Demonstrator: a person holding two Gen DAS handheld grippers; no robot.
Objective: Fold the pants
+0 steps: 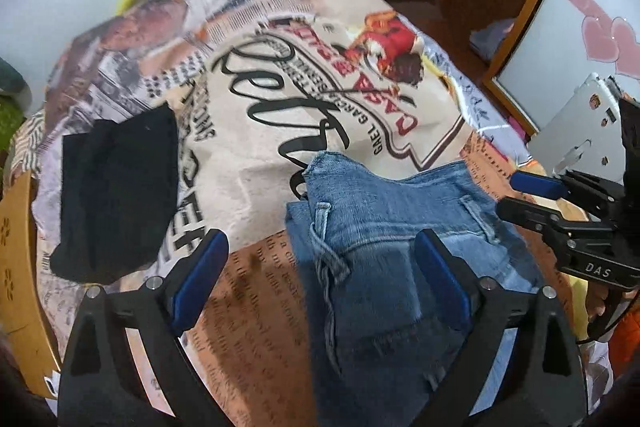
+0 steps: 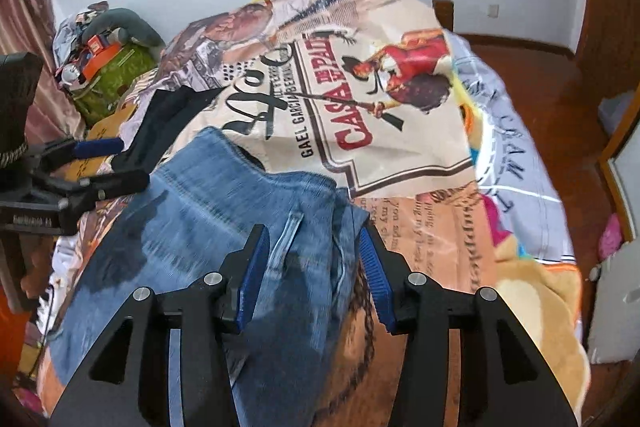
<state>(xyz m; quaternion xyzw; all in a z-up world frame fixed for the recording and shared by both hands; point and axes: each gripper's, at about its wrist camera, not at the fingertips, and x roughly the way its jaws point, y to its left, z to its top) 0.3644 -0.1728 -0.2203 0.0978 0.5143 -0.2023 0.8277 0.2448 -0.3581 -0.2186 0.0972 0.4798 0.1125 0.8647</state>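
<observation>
The pants (image 1: 384, 227) are blue denim jeans, faded lighter in some places. They lie flat on the printed bed cover, with the waistband end pointing toward the big printed label in the middle. A belt loop (image 2: 286, 239) shows near the waistband, and a pocket seam is visible lower down. One upper corner lifts a little. The rest runs under the cameras, out of sight.

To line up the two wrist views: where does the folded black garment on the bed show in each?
Left wrist: folded black garment at centre-left, left of the blue denim jeans.
Right wrist: the garment is upper-left, behind the jeans.
Shared landmark: red "CASA" lettering on the printed bedspread.
</observation>
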